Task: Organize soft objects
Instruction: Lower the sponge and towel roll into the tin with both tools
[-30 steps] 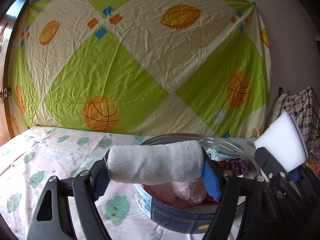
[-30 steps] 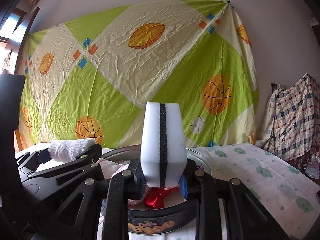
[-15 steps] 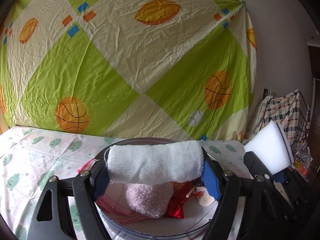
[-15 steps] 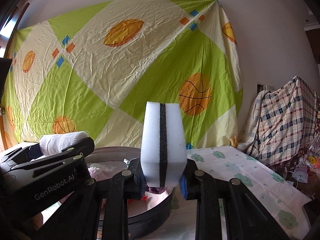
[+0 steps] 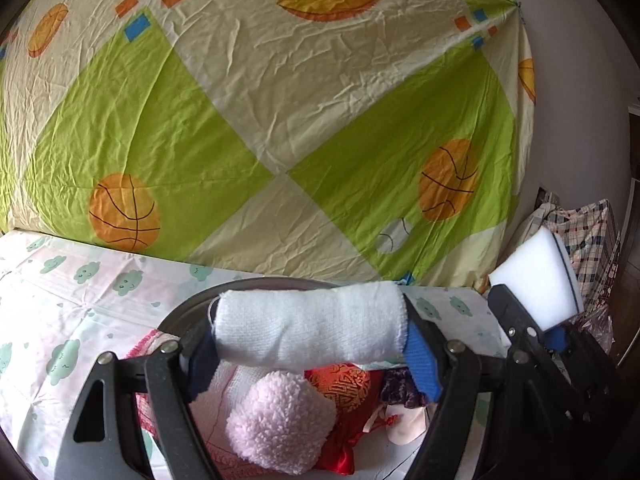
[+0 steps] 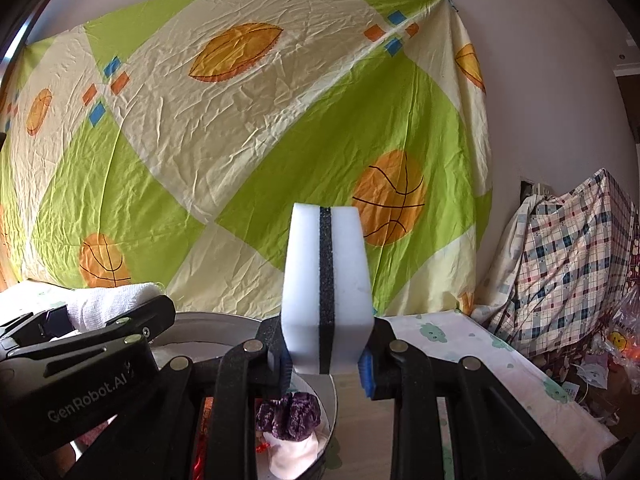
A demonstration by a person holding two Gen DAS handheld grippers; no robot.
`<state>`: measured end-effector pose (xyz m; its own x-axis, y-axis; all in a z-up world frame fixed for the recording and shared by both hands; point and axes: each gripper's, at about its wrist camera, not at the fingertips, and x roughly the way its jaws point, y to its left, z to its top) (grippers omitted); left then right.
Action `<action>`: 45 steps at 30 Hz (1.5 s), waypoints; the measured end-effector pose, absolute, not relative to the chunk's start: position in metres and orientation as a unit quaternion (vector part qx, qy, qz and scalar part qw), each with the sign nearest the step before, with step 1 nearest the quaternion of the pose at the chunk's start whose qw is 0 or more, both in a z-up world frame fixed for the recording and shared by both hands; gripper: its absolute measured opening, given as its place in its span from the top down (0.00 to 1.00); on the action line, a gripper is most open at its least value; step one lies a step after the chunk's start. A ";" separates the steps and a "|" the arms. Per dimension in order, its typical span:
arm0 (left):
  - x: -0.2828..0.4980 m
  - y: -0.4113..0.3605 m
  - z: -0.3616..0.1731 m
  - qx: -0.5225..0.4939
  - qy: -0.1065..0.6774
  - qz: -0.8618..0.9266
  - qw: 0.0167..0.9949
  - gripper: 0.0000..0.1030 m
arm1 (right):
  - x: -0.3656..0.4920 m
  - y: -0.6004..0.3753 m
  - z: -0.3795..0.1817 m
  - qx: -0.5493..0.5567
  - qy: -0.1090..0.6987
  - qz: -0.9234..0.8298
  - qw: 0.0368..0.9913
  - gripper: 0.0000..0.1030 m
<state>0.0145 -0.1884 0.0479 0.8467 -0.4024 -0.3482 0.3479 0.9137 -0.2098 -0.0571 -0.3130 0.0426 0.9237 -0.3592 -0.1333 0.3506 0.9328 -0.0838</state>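
Tin (image 5: 188, 316) on cloud-print tablecloth (image 5: 80, 292); ball-print sheet (image 5: 280, 120) behind.

Backdrop: I see a creased sheet (image 6: 248, 152) in lime green and cream pinned across the wall (image 6: 552, 92), printed with orange basketballs, rugby balls and small blue and orange squares
Surface cover: a white cloth with mint cloud faces (image 5: 80, 280) lies over the counter, meeting the sheet's lower edge
Right side: a plaid cloth (image 6: 568, 248) is draped over a pile near the wall, with crinkled plastic bags (image 6: 616, 344) just beside it
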 end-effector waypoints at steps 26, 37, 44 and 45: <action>0.103 -0.179 0.035 -0.048 0.349 -0.129 0.927 0.24 | 0.062 -0.305 0.051 -0.093 0.213 -0.153 0.961 0.73; 0.117 -0.186 0.021 -0.038 0.397 -0.124 0.909 0.24 | 0.087 -0.307 0.038 -0.101 0.276 -0.145 0.945 0.73; 0.123 -0.189 0.010 -0.026 0.427 -0.126 0.895 0.24 | 0.103 -0.313 0.030 -0.090 0.322 -0.132 0.933 0.73; 0.124 -0.190 0.009 -0.020 0.430 -0.124 0.894 0.24 | 0.107 -0.314 0.029 -0.088 0.328 -0.131 0.931 0.73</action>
<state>0.1240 -0.1899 0.0094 0.5991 -0.2392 -0.7641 0.2041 0.9684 -0.1432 0.1066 -0.3144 0.0288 0.7502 -0.3012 -0.5886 0.1862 0.9504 -0.2491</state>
